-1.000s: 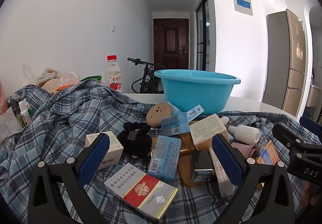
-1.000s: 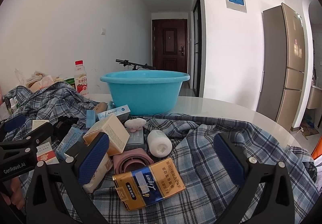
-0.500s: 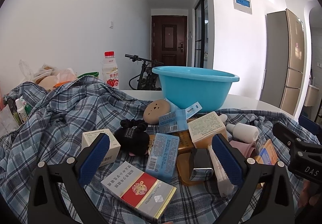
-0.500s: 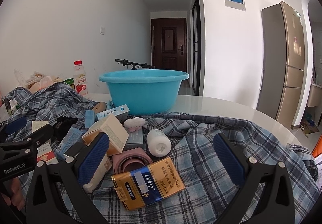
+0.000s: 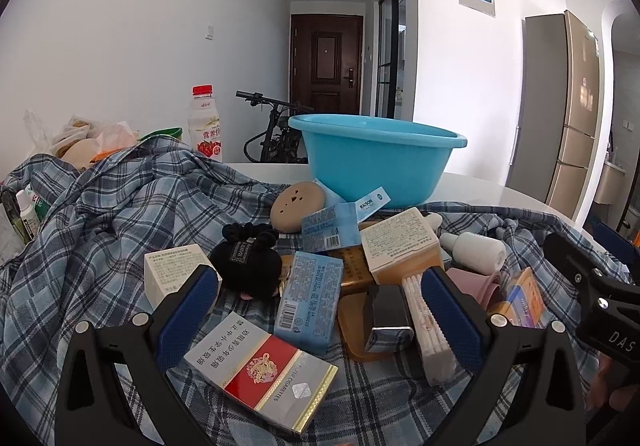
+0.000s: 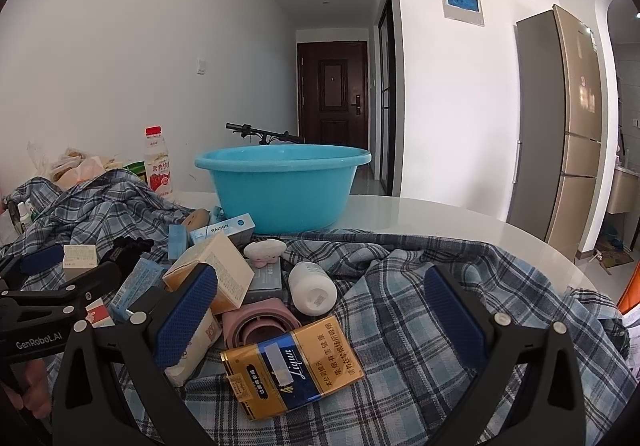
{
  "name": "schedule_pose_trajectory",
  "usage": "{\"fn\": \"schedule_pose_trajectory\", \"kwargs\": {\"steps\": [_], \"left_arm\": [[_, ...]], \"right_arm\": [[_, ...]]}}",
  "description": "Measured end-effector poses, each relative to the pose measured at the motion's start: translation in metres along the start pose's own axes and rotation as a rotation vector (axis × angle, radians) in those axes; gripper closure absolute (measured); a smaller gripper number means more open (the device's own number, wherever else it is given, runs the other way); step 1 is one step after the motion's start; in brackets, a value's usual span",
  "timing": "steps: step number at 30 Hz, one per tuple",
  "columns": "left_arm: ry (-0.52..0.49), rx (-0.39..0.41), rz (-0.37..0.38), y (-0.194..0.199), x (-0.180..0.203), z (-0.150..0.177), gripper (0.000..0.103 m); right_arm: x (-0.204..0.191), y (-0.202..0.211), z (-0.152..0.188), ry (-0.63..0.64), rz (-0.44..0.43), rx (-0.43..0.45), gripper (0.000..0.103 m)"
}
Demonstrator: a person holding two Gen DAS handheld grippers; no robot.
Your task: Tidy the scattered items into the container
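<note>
A blue basin (image 5: 376, 159) stands on the white table behind a heap of small items on a plaid cloth (image 5: 100, 230); it also shows in the right wrist view (image 6: 284, 189). My left gripper (image 5: 320, 310) is open and empty, low over a red and silver cigarette pack (image 5: 262, 368), a light blue box (image 5: 312, 300) and a black pouch (image 5: 248, 260). My right gripper (image 6: 320, 310) is open and empty over a gold and blue cigarette pack (image 6: 292, 364), a pink holder (image 6: 258, 320) and a white bottle (image 6: 312, 288).
A drink bottle with a red cap (image 5: 205, 125) and plastic bags (image 5: 84, 137) stand at the back left. A bicycle (image 5: 272, 125) is behind the table. A fridge (image 6: 568, 141) stands at the right. The left gripper's body (image 6: 56, 298) shows at the right view's left edge.
Both grippers have dipped and crept slightly forward over the heap. Both stay open and empty. No item has moved.
</note>
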State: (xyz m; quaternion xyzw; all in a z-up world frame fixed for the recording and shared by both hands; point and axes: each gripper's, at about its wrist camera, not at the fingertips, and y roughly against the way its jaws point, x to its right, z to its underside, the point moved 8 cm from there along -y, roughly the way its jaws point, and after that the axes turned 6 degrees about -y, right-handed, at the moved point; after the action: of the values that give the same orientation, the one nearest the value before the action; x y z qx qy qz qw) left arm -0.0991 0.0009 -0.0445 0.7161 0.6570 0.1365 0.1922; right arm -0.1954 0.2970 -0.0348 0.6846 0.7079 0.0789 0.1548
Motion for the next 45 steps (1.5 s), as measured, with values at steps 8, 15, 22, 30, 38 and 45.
{"fn": "schedule_pose_trajectory", "kwargs": {"steps": [8, 15, 22, 30, 38, 45], "left_arm": [[-0.05, -0.016, 0.057, 0.017, 0.006, -0.037, 0.0], [-0.136, 0.035, 0.016, 0.031, 0.011, -0.084, 0.0], [-0.192, 0.19, -0.039, 0.065, 0.013, -0.141, 0.0], [-0.114, 0.088, 0.016, 0.047, 0.002, -0.186, 0.0], [0.096, 0.107, 0.051, 0.024, -0.022, -0.233, 0.0], [0.069, 0.045, 0.016, -0.02, -0.03, -0.247, 0.0]], "right_arm": [[0.001, 0.002, -0.009, 0.012, -0.044, -0.113, 0.0], [-0.008, 0.011, -0.045, 0.077, -0.128, -0.13, 0.0], [-0.002, 0.017, -0.109, 0.11, -0.125, -0.074, 0.0], [-0.004, 0.003, -0.16, 0.14, -0.145, -0.124, 0.0], [-0.028, -0.01, -0.205, 0.188, -0.214, -0.063, 0.0], [-0.027, -0.055, -0.218, 0.166, -0.179, -0.083, 0.0]]}}
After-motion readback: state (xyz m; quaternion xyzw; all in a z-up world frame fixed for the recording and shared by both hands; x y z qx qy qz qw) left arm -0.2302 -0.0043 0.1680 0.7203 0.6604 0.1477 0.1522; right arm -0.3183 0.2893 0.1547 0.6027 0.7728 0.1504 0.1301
